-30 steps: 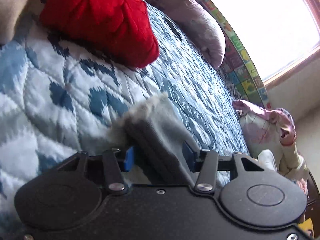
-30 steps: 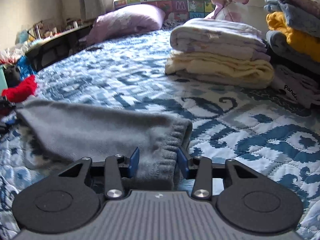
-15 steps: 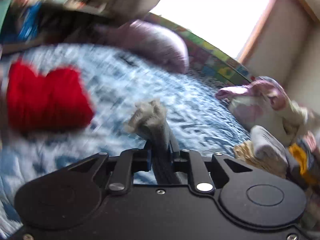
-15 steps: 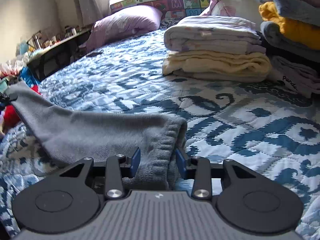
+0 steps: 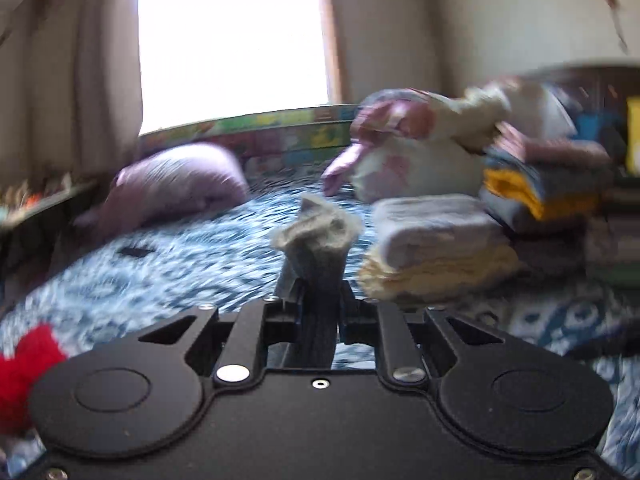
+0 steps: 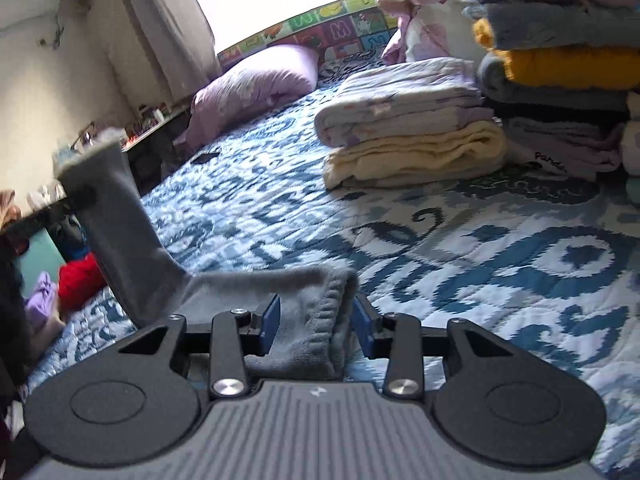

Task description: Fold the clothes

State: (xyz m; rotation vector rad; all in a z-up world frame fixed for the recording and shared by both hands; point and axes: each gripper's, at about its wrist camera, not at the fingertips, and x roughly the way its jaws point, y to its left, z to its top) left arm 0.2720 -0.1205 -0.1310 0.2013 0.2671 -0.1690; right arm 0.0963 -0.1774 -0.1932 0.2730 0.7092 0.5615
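Observation:
A grey knit garment [image 6: 132, 240] stretches between both grippers over the blue-and-white quilt [image 6: 500, 264]. My right gripper [image 6: 316, 320] is shut on its ribbed cuff end, low over the quilt. My left gripper [image 5: 319, 312] is shut on the other end; a fuzzy grey tuft [image 5: 316, 232] sticks up past the jaws. In the right wrist view that end is lifted high at the left, so the garment bends upward. The left wrist view is blurred.
Folded cream and lilac blankets [image 6: 412, 128] lie ahead on the right. A taller stack of folded grey and yellow clothes [image 6: 560, 60] stands at the far right. A lilac pillow [image 6: 256, 84] lies by the window. A red garment [image 6: 78, 280] lies at the left.
My left gripper closed on the grey end, then lifted and swung it up and toward the folded stacks. My right gripper kept its hold on the cuff and moved slightly forward.

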